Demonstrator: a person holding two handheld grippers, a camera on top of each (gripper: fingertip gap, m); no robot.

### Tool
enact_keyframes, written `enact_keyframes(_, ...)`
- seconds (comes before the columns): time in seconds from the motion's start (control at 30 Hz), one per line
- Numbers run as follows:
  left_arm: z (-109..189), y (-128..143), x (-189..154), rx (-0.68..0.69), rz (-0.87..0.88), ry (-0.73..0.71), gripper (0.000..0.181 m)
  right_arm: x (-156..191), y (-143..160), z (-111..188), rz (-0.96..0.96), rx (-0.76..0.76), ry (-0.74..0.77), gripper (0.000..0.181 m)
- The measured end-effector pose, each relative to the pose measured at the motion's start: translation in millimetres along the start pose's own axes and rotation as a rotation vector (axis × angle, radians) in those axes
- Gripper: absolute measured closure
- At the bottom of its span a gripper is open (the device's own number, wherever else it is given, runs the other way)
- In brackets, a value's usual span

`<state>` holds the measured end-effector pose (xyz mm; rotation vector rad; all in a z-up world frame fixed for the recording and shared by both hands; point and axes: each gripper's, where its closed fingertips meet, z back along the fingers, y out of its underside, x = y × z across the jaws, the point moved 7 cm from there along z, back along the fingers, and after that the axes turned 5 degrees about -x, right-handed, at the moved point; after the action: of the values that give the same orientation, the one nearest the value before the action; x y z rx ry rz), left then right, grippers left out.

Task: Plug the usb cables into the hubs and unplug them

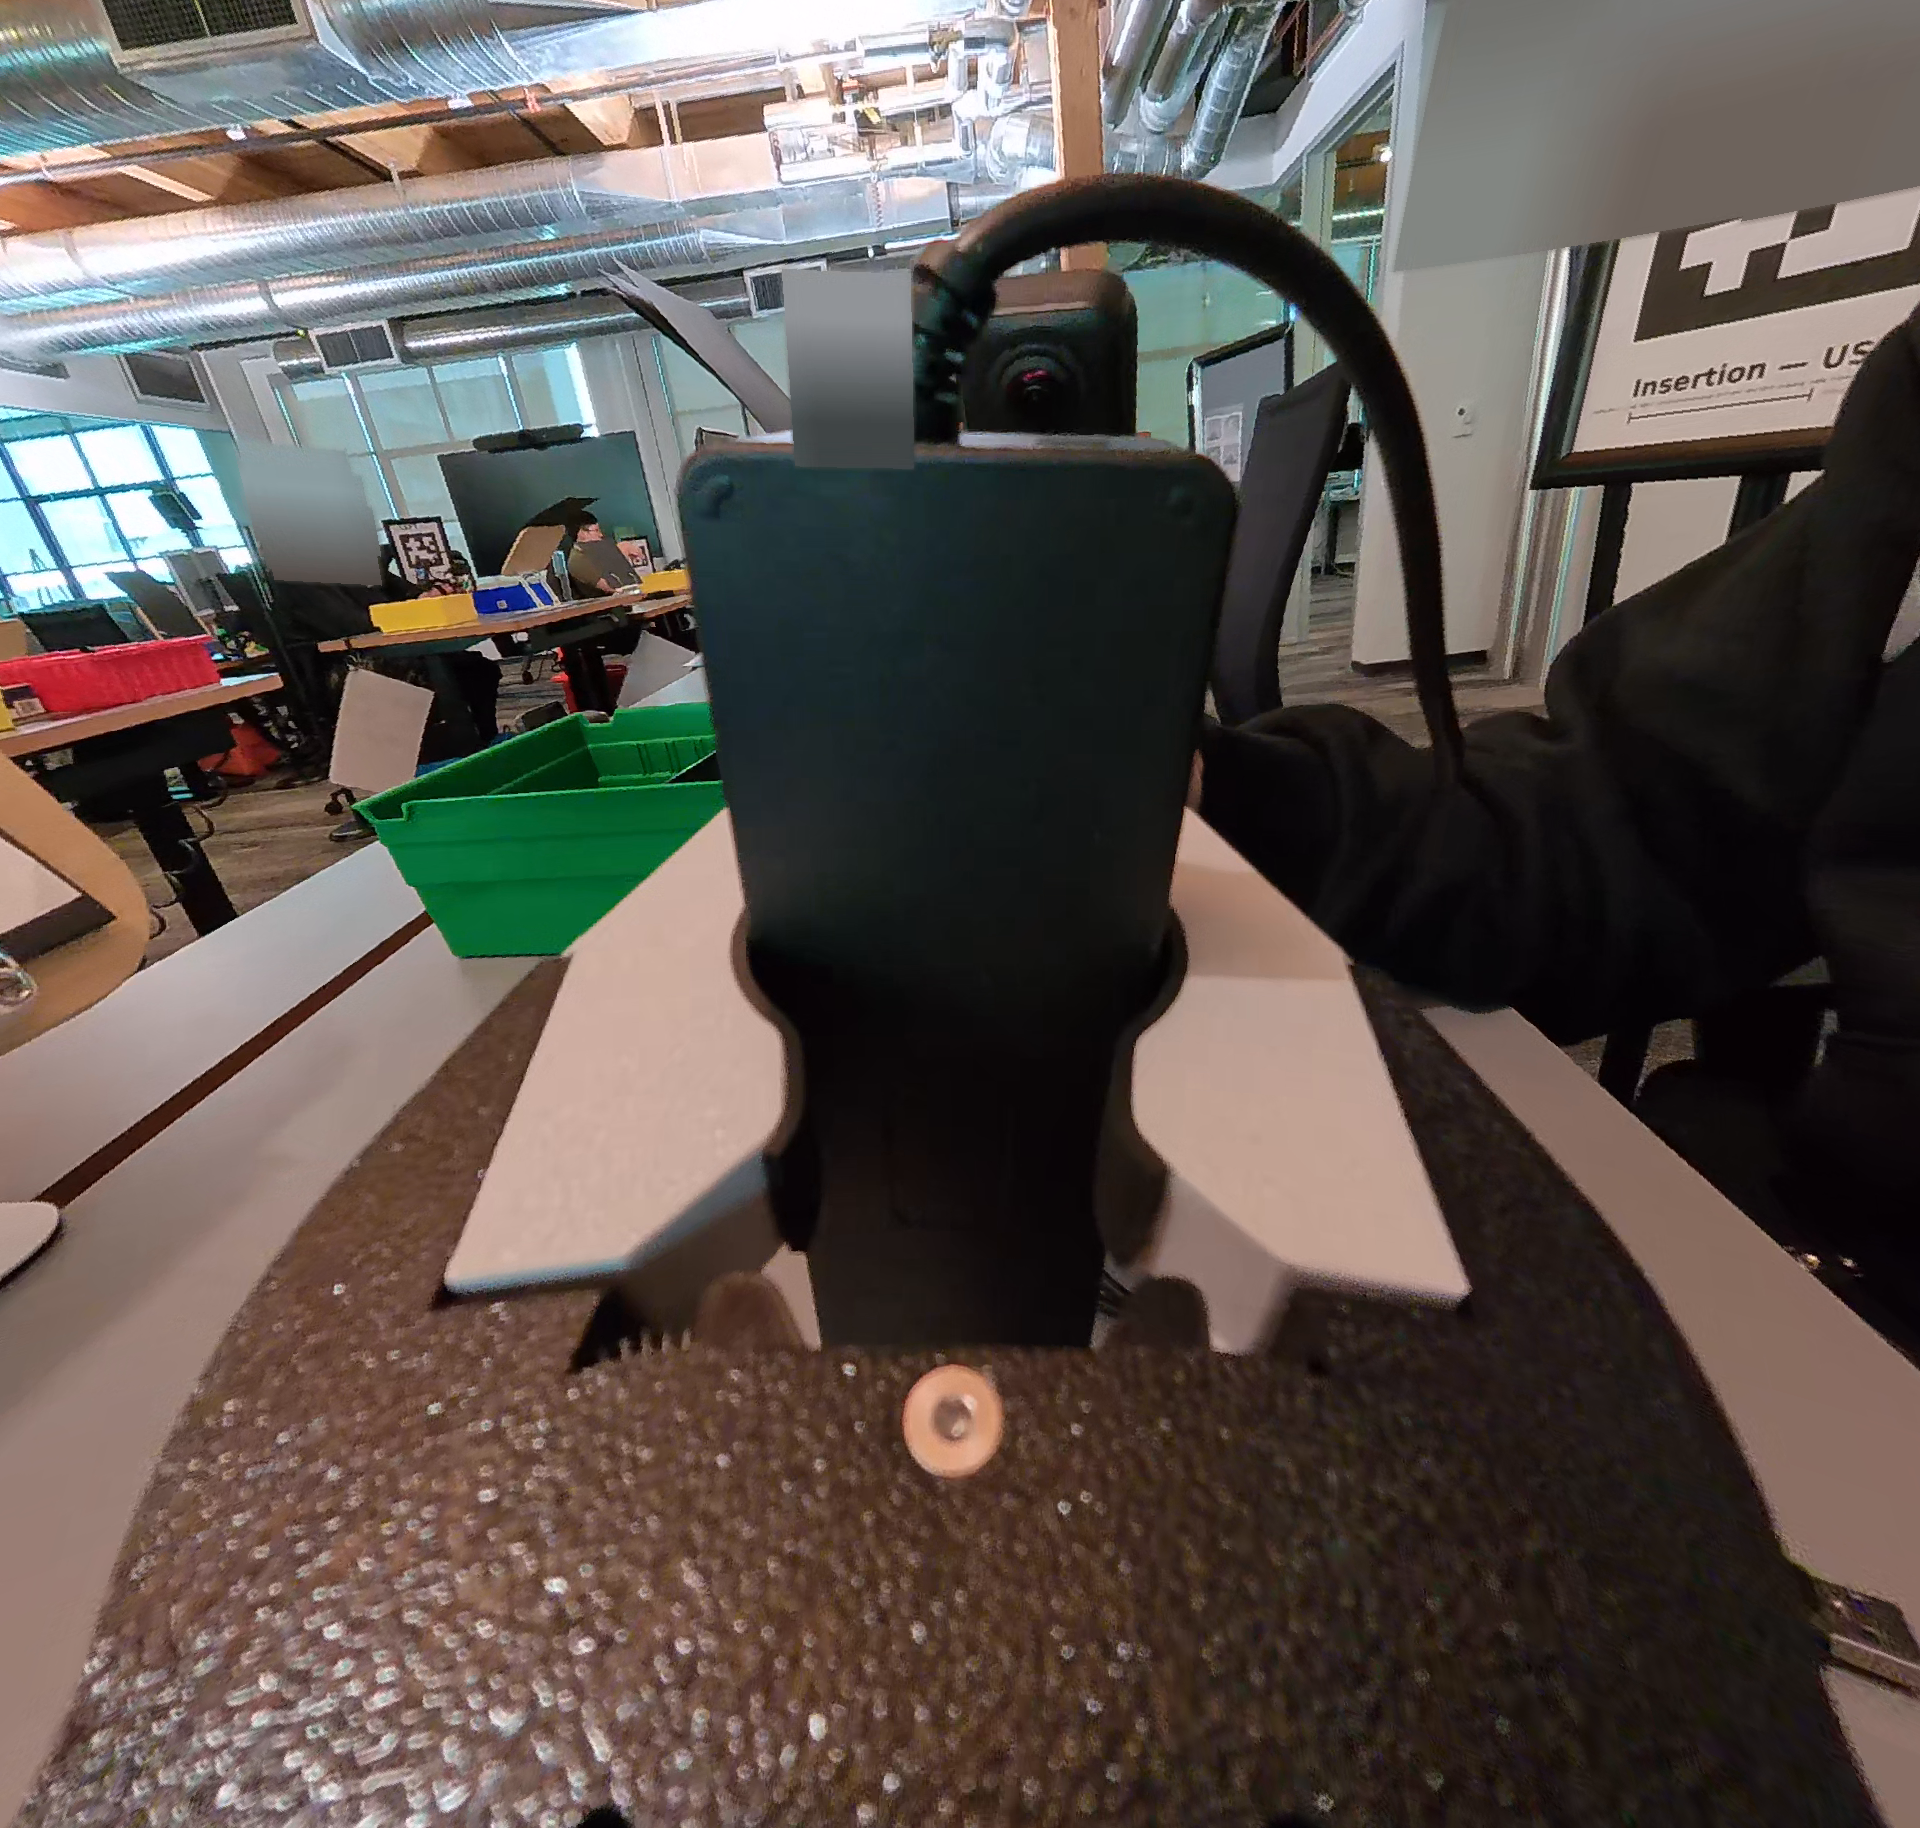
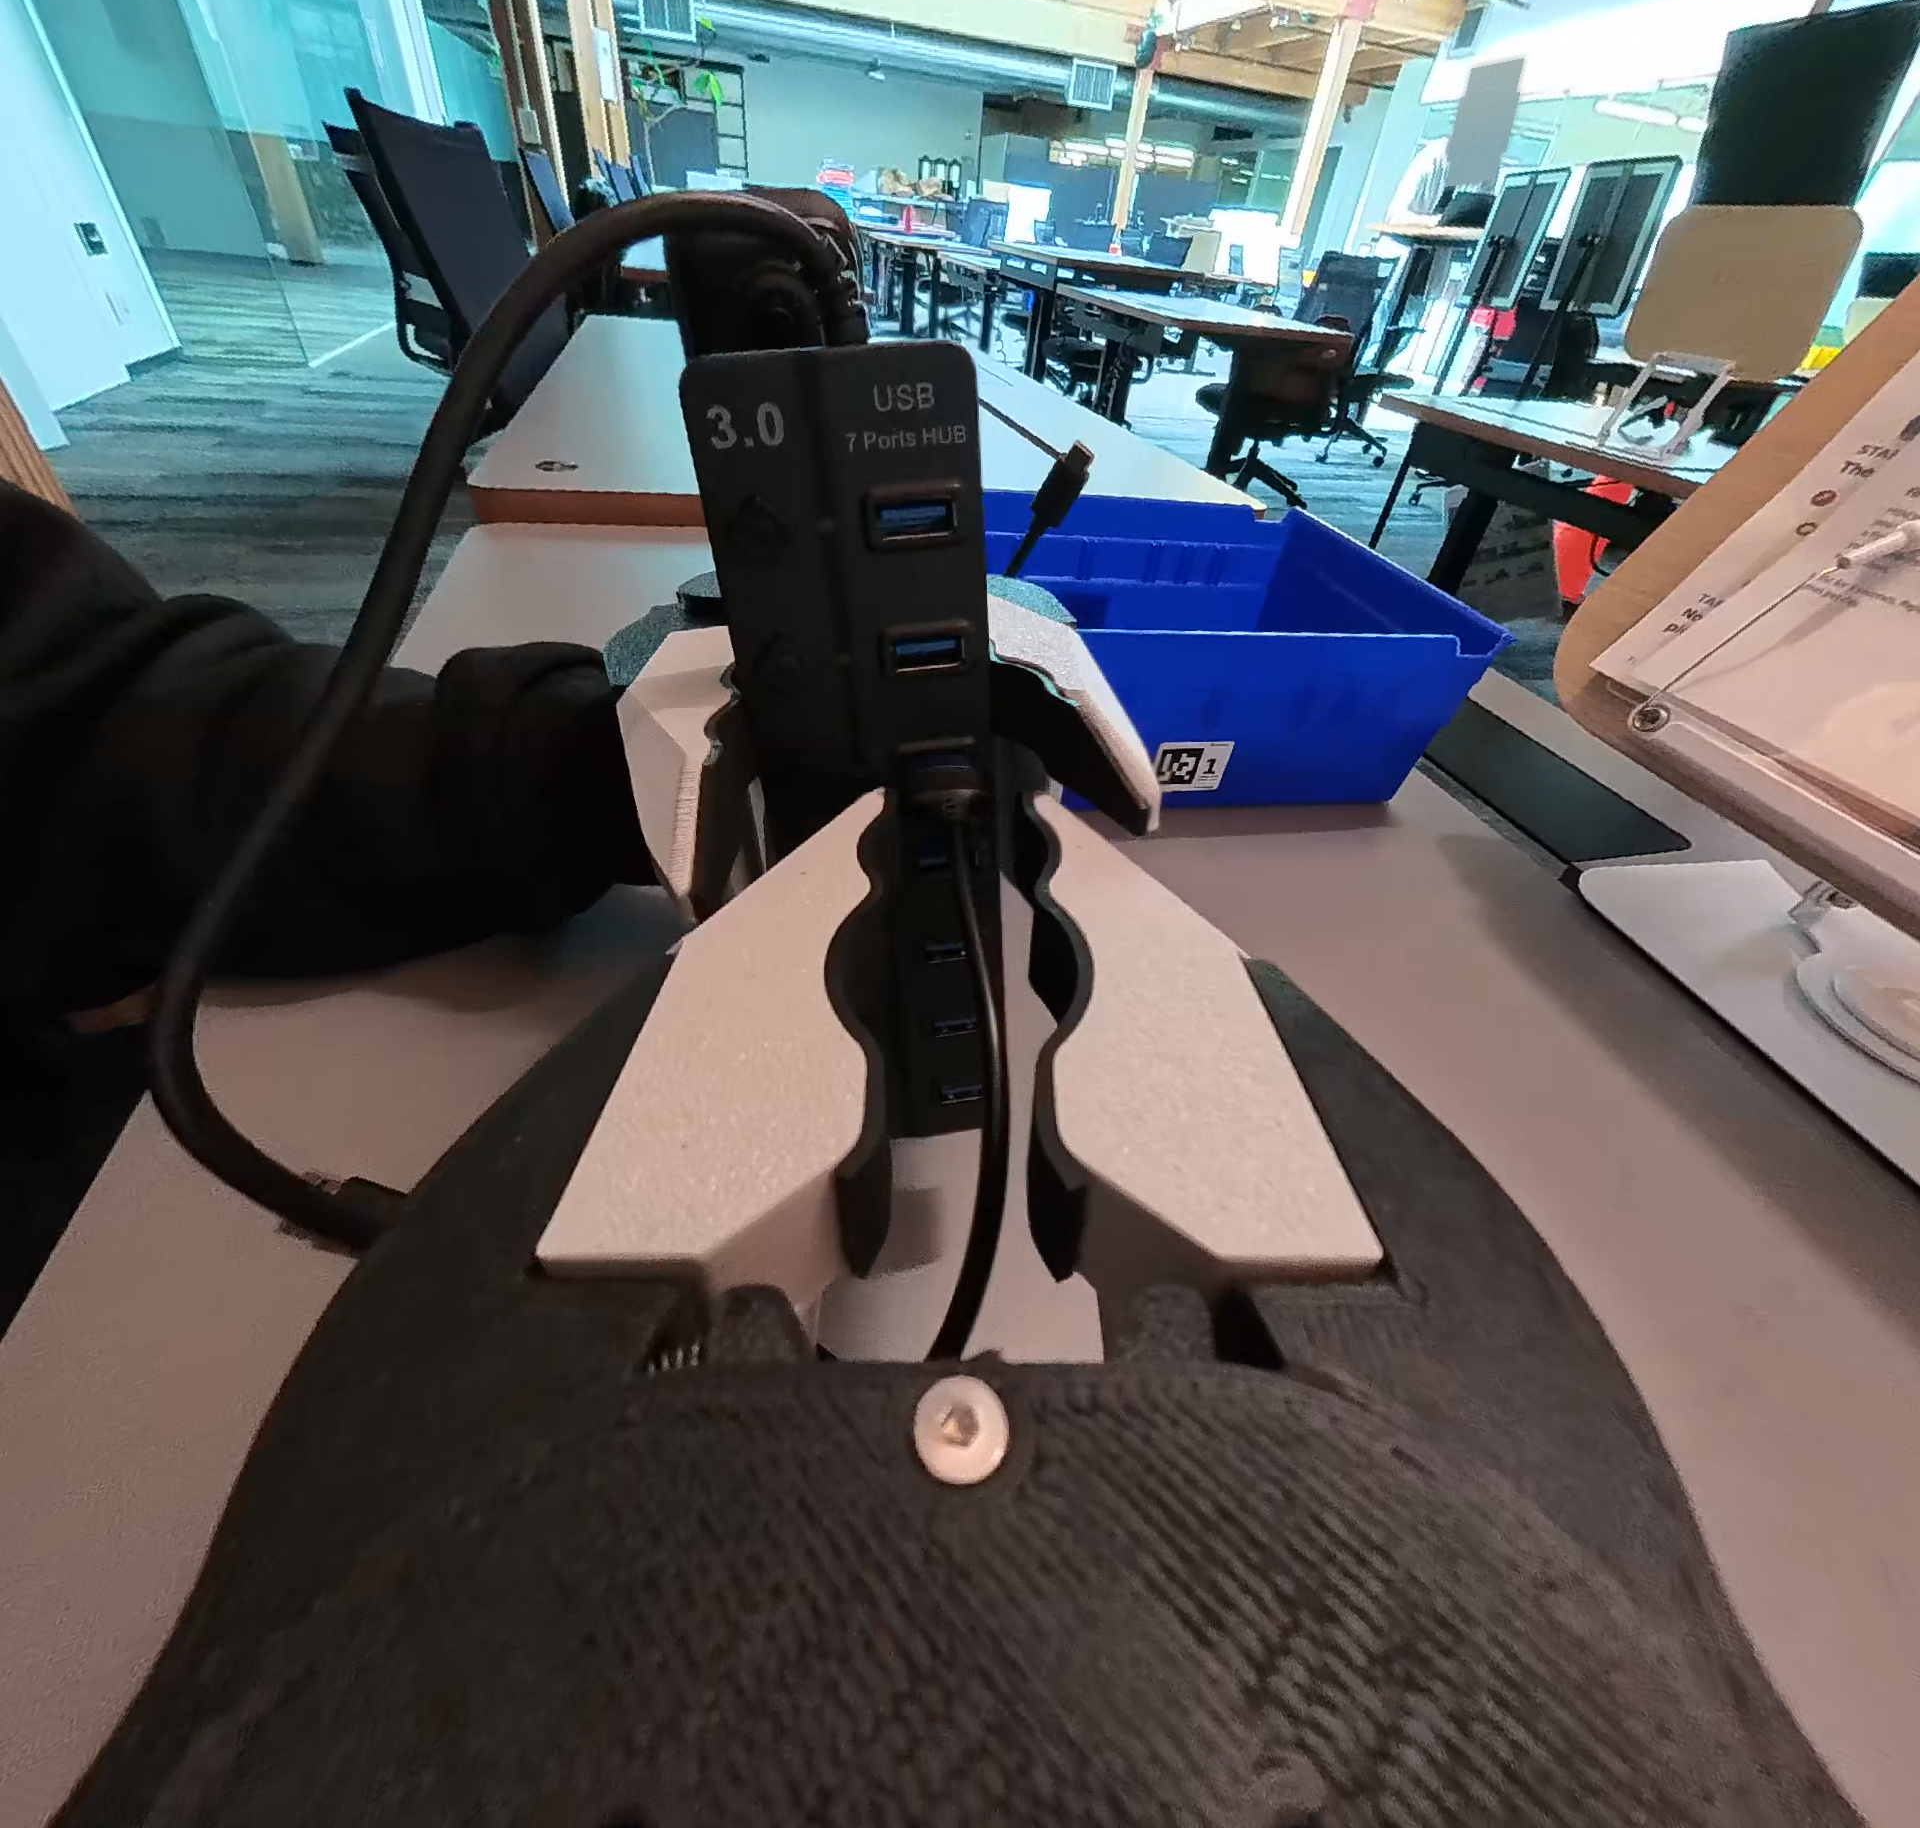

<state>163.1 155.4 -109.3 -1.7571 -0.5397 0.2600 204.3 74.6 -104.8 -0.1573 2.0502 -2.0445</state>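
My left gripper (image 1: pixel 961 937) is shut on a black USB hub (image 1: pixel 956 687) and holds it upright above the table, its plain back towards the left wrist camera. In the right wrist view the hub (image 2: pixel 831 552) shows its column of ports. My right gripper (image 2: pixel 948 812) faces that side and is shut on a USB plug (image 2: pixel 940 779) seated in the third port from the top. The plug's thin black cable (image 2: pixel 987 1051) runs back between my right fingers. The hub's own thick cable (image 2: pixel 312 739) loops out to the left and down onto the table.
A green bin (image 1: pixel 520 843) stands behind the hub on the white table (image 1: pixel 208 1051). A blue bin (image 2: pixel 1299 698) holds another cable end (image 2: pixel 1070 459) that sticks up. A paper sheet on a wooden stand (image 2: pixel 1766 635) is at the right. Black sleeves (image 1: pixel 1558 843) reach in.
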Motion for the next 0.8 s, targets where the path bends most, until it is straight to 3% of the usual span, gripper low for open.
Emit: enact_keyframes(0.8,-1.1,-0.9,3.3,0.013,0.143,-0.024,0.119,-1.9,-1.0,0.4,-0.114,-0.075,-0.009,0.166)
